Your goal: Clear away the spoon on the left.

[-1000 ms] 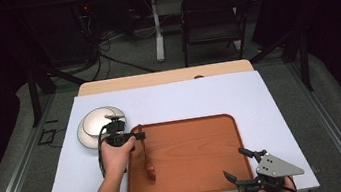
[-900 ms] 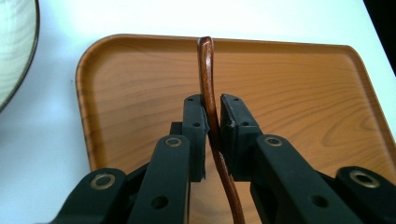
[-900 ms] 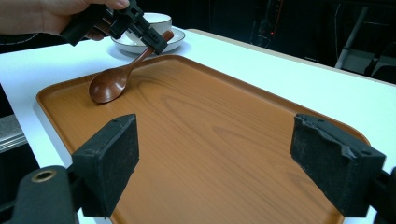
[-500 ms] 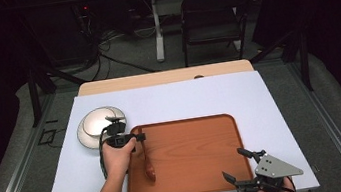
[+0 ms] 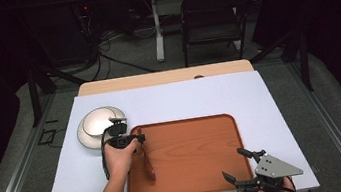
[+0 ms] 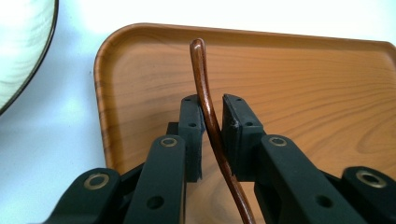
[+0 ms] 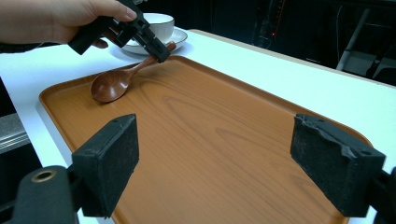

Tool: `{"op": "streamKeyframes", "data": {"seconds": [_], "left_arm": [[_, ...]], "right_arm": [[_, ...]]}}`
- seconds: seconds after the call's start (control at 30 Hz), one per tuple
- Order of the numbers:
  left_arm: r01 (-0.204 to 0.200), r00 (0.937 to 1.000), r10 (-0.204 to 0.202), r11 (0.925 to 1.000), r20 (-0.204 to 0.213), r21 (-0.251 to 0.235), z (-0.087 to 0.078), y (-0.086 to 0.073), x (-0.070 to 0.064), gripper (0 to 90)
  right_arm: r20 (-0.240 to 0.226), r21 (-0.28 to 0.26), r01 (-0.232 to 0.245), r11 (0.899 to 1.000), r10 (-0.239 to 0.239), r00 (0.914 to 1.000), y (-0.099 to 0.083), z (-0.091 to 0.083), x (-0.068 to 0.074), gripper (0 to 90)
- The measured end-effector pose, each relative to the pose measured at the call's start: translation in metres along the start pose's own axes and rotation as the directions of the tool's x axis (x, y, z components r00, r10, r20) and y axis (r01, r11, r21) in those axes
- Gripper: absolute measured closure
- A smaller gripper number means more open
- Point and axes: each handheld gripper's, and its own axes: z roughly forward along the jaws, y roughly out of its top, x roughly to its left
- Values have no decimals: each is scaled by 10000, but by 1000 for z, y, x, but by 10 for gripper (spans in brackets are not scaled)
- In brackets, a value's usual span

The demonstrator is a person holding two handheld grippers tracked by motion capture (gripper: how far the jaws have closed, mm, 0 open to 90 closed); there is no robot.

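A dark wooden spoon (image 5: 147, 166) lies along the left side of the brown wooden tray (image 5: 191, 148), its bowl toward the front. In the left gripper view the spoon's handle (image 6: 208, 102) runs up between the jaws of my left gripper (image 6: 212, 121). The jaws stand narrowly apart, with a thin gap beside the handle. From the right gripper view, the left gripper (image 7: 156, 49) sits at the handle end and the spoon's bowl (image 7: 107, 86) rests on the tray (image 7: 210, 121). My right gripper (image 5: 232, 163) hovers wide open over the tray's front right corner, holding nothing.
A white bowl on a saucer (image 5: 99, 121) stands just left of the tray's far left corner, close behind the left hand. The tray sits on a white sheet (image 5: 259, 93) over the table. A folding chair (image 5: 207, 15) stands beyond the table.
The left hand has shifted very slightly at the spoon's handle. The spoon still lies in the tray and the right gripper has stayed in place.
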Motion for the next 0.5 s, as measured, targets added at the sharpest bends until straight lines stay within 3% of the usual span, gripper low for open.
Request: {"op": "streamKeyframes", "data": {"seconds": [0.03, 0.07, 0.1, 0.5], "left_arm": [[0, 10000, 0, 10000, 0, 0, 0, 0, 0, 775], [-198, 9992, 199, 9998, -343, 19, 3, -1, -1, 770], [-264, 9989, 265, 9996, -399, 47, 3, -1, -2, 768], [-539, 9962, 550, 9984, -670, 190, 11, -5, -4, 747]], "right_arm": [[-4, 0, -2, 10000, 2, 10000, 0, 0, 0, 152], [0, -16, 5, 10000, -5, 10000, 0, 0, 0, 152], [-3, -24, 5, 10000, -5, 10000, 0, 0, 0, 151], [-12, -17, 17, 10000, -17, 10000, 0, 0, 0, 152]]}}
